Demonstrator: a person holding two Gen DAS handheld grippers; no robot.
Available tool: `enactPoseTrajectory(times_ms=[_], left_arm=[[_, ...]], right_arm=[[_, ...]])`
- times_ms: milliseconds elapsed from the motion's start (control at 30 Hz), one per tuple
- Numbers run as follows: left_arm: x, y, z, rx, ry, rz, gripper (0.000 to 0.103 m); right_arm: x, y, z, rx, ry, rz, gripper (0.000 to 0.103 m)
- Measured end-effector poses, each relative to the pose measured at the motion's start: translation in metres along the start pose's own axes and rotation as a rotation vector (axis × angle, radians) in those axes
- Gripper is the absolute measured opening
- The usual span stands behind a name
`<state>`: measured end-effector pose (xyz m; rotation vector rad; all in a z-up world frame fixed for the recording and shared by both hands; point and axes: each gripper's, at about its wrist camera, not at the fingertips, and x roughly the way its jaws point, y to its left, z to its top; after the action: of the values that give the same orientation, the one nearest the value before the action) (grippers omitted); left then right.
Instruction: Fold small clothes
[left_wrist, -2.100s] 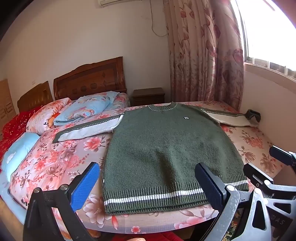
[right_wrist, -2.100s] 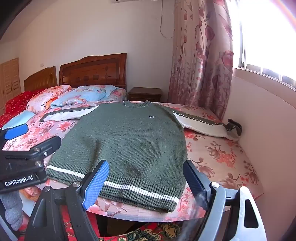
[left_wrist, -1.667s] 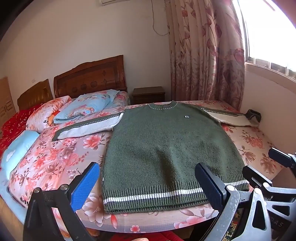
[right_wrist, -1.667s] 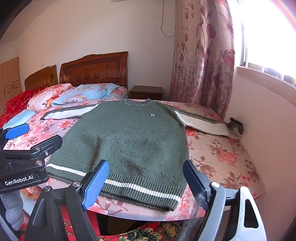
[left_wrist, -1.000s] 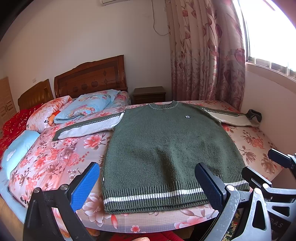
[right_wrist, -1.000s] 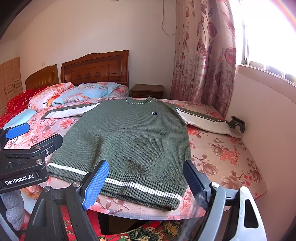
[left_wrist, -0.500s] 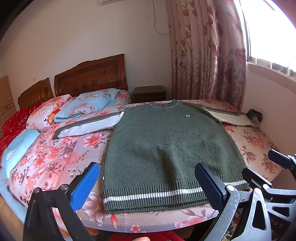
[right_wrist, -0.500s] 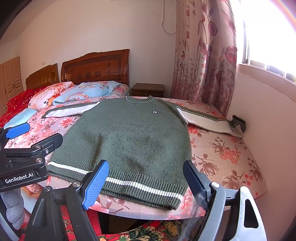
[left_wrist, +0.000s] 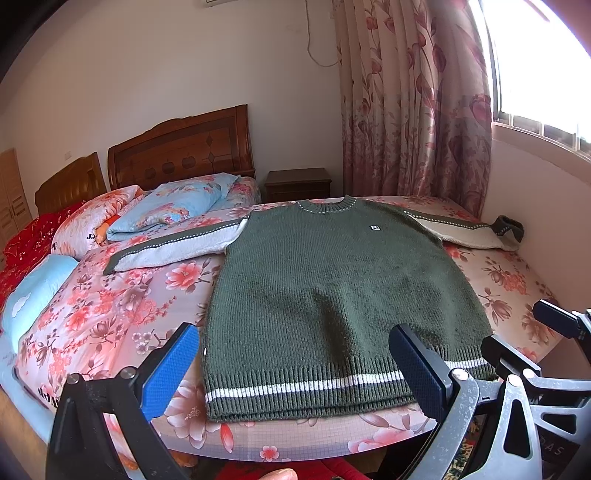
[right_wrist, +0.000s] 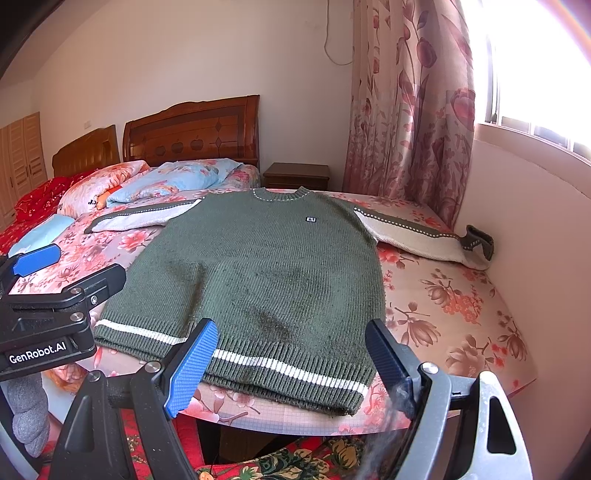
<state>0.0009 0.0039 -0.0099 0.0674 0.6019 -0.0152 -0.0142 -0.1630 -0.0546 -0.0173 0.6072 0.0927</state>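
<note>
A dark green knit sweater (left_wrist: 332, 288) with a white hem stripe lies flat, front up, on the floral bedsheet, hem toward me; it also shows in the right wrist view (right_wrist: 266, 273). Its cream sleeves are spread out: one to the left (left_wrist: 177, 247), one to the right (left_wrist: 469, 232) with the cuff bent up against the wall. My left gripper (left_wrist: 295, 362) is open and empty, hovering just before the hem. My right gripper (right_wrist: 291, 354) is open and empty, at the hem's right part. Each gripper shows at the other view's edge.
The bed (left_wrist: 110, 310) has a floral sheet; its front edge is right under the hem. Pillows (left_wrist: 173, 206) and a wooden headboard (left_wrist: 184, 147) are at the far left. A nightstand (left_wrist: 299, 184) and curtain (left_wrist: 410, 110) stand behind. A wall (right_wrist: 535, 258) bounds the right.
Both grippers have crept slightly forward toward the sweater's hem and stay open. The sweater has not moved.
</note>
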Motion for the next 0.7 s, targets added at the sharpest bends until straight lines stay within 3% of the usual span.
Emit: enactPoseTrajectory(times_ms=[700], left_arm=[[0.0009, -0.0052, -0.0003, 0.011, 0.005, 0.0, 0.103]], right_arm=[[0.0027, -0.0006, -0.0005, 0.003, 0.007, 0.005, 0.084]])
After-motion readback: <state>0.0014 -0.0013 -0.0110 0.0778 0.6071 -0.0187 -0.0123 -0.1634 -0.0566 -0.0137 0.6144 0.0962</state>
